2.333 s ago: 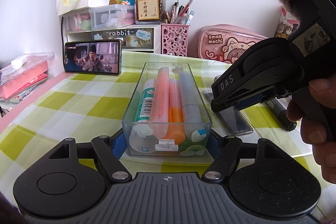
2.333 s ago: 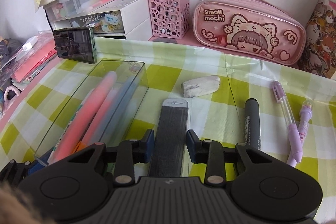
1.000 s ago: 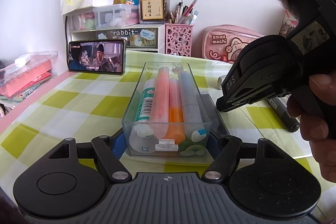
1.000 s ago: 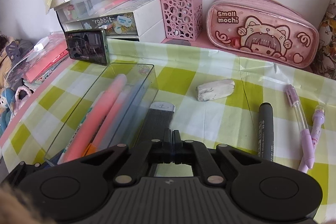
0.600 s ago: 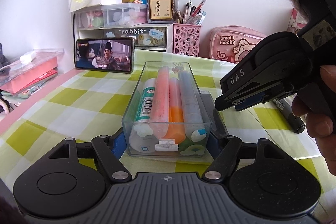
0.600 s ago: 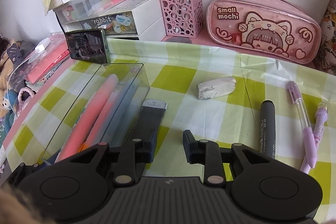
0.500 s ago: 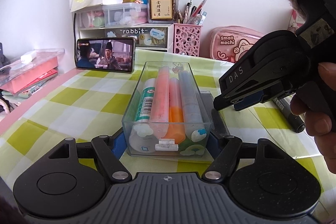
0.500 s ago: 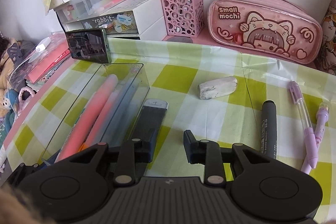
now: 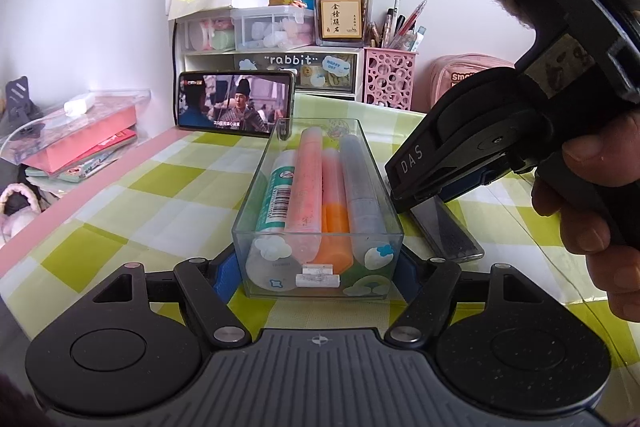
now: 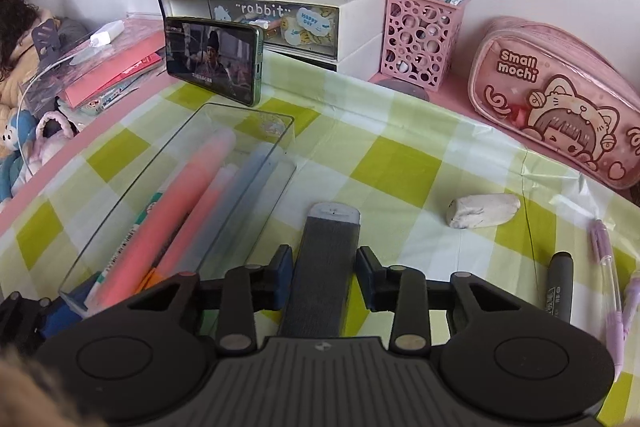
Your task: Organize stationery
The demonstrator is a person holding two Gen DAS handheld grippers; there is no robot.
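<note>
A clear plastic box (image 9: 318, 239) stands on the checked cloth with pink, orange and grey markers and a green-labelled tube lying in it. My left gripper (image 9: 318, 269) is shut on the box's near end, one finger on each side wall. To the right of the box a dark grey flat bar (image 10: 326, 259) with a silver tip lies on the cloth. My right gripper (image 10: 325, 277) straddles that bar; its jaws are opening, and gaps show between the pads and the bar. In the left wrist view a hand holds the right gripper (image 9: 440, 183) above the flat bar (image 9: 448, 231).
A white eraser (image 10: 484, 211), a black marker (image 10: 560, 287) and purple pens (image 10: 604, 259) lie right of the bar. Behind stand a pink pencil case (image 10: 560, 107), a pink pen holder (image 10: 420, 39), white drawers (image 10: 300, 23) and a propped phone (image 10: 214, 61). Books are stacked at the left (image 9: 80, 143).
The right gripper's jaws, shut a second ago, have spread apart. It then shifted sideways, so the bar lies centred between its fingers instead of beside the left finger. The left gripper still holds the box.
</note>
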